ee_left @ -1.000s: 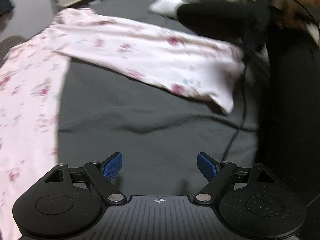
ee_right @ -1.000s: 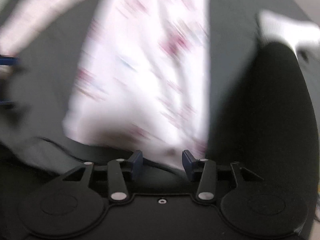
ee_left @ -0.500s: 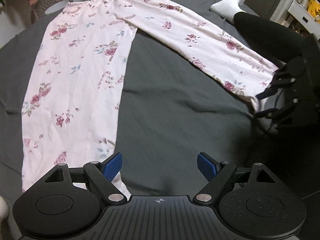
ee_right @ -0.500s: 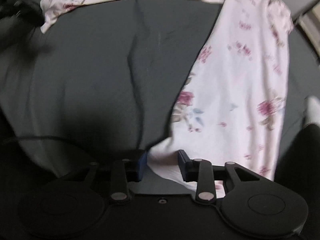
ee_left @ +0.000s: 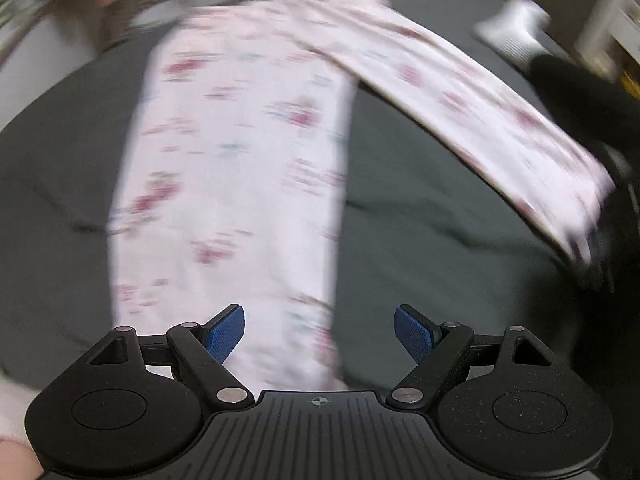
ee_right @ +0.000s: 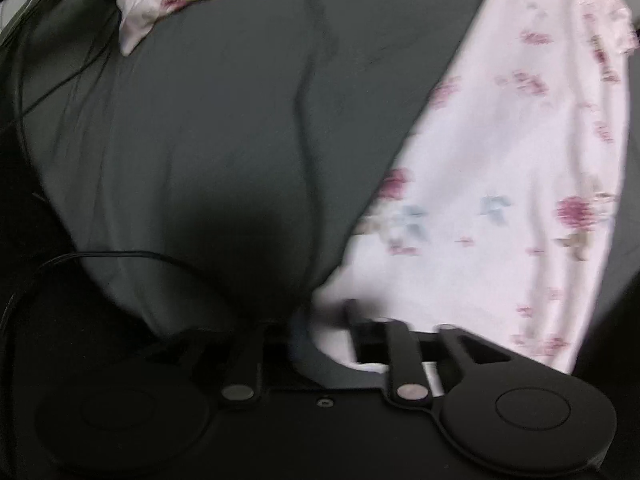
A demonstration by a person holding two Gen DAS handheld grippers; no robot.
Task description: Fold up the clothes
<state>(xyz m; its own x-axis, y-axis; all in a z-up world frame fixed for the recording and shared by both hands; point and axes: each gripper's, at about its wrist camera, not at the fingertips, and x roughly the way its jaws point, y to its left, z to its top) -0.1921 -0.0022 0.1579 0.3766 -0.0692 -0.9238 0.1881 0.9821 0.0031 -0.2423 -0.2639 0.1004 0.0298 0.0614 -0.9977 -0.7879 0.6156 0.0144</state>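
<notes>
Left wrist view: the floral pink trousers [ee_left: 232, 168] lie spread on a dark grey bed [ee_left: 420, 208], legs splayed apart. A white sock [ee_left: 512, 32] and dark leg sit far right. The left tool [ee_left: 319, 334] hangs wide over the near leg's cuff. The right tool [ee_right: 320, 320] pinches the other cuff; a black cable [ee_right: 120, 256] trails left.

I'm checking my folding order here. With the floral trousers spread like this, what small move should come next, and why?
Probably carry the right tool, shut on one leg's cuff, across toward the other leg. The floral trousers lie in a V on the dark sheet, and the left tool hangs open over the other leg's hem, holding nothing.
</notes>
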